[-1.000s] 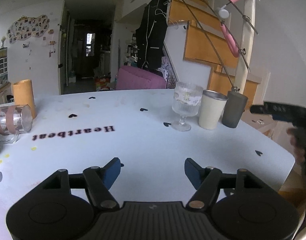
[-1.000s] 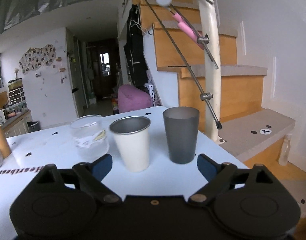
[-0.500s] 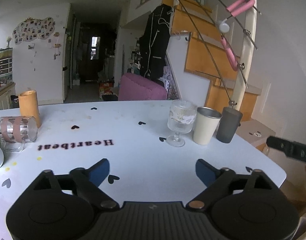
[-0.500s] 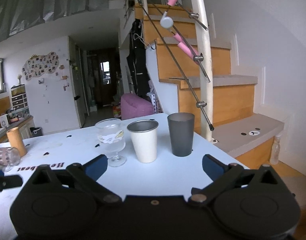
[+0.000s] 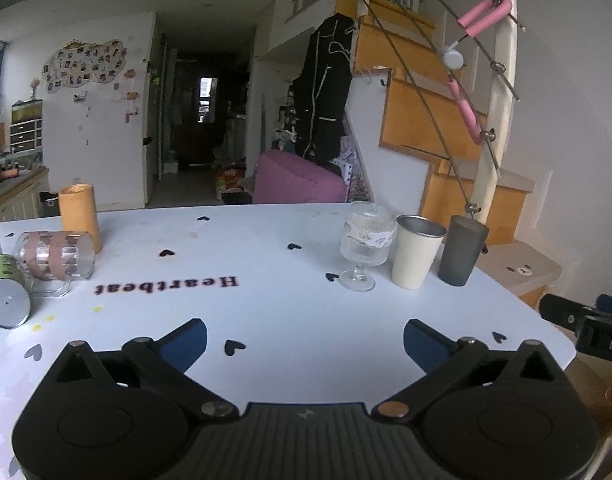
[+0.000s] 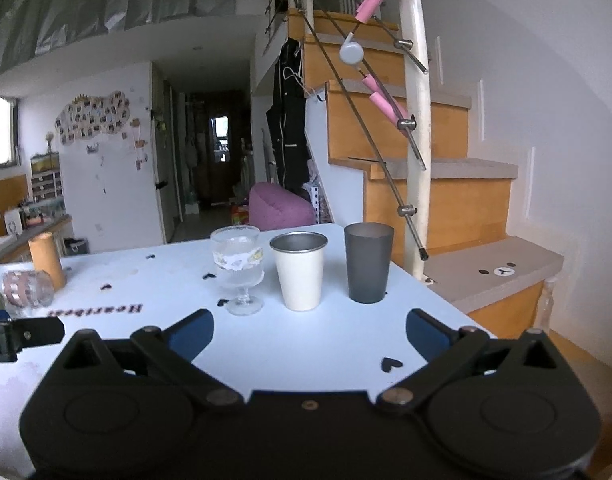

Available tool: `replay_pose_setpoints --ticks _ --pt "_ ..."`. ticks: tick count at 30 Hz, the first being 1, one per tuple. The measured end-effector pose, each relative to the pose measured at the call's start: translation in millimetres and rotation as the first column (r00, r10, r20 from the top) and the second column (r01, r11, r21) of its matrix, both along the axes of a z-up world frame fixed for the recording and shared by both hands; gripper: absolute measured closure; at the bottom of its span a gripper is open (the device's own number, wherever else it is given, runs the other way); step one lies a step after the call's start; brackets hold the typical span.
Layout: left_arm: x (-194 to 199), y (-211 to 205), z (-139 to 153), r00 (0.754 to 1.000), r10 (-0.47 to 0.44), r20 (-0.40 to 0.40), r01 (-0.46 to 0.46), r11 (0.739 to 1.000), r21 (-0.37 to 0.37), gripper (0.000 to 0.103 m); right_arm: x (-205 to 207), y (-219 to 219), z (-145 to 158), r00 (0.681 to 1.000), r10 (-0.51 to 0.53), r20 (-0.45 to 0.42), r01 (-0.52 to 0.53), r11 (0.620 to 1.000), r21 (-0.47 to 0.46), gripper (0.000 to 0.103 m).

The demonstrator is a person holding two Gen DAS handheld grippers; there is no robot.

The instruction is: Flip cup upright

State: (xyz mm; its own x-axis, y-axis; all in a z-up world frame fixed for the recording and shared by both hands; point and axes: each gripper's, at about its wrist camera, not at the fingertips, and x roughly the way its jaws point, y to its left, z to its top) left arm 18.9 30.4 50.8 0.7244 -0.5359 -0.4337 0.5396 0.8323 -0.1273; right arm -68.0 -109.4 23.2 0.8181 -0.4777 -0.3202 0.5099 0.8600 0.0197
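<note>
Looking across a pale table [image 5: 266,300] printed with hearts, stairs rising behind. Now sitting further back than a second ago, both views taking in more tabletop, the right gripper [image 6: 309,330] having withdrawn from the grey cup [image 6: 367,263], standing upright at the end of a row beside the cream cup [image 6: 300,270] and the stemmed glass [image 6: 238,268]. Holding nothing: left gripper [image 5: 304,338] spread wide, right likewise, both empty. Judging the flip done, though a taped glass mug [image 5: 54,258] lying sideways far left.
</note>
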Motion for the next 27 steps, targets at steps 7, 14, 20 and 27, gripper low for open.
replay_pose_setpoints --ticks 7,14,20,27 --pt "-0.4 -1.8 -2.3 1.000 0.026 -0.003 -0.026 0.999 0.024 0.000 -1.7 2.9 -3.3 1.000 0.005 -0.030 -0.004 1.000 0.020 0.000" --pt "-2.9 -3.1 -1.9 0.999 0.033 0.010 -0.034 0.999 0.031 0.000 -2.4 3.5 -2.3 0.999 0.018 -0.030 -0.018 1.000 0.026 0.000" --pt "-4.5 -4.9 -2.0 0.999 0.033 0.014 -0.033 0.999 0.039 0.000 -3.0 3.9 -2.4 0.999 0.020 -0.031 -0.019 0.999 0.028 0.000" --pt "-4.6 -5.1 -1.9 0.999 0.033 0.014 -0.033 0.999 0.040 0.000 -2.5 5.3 -4.7 0.999 0.024 -0.033 -0.023 0.999 0.027 0.000"
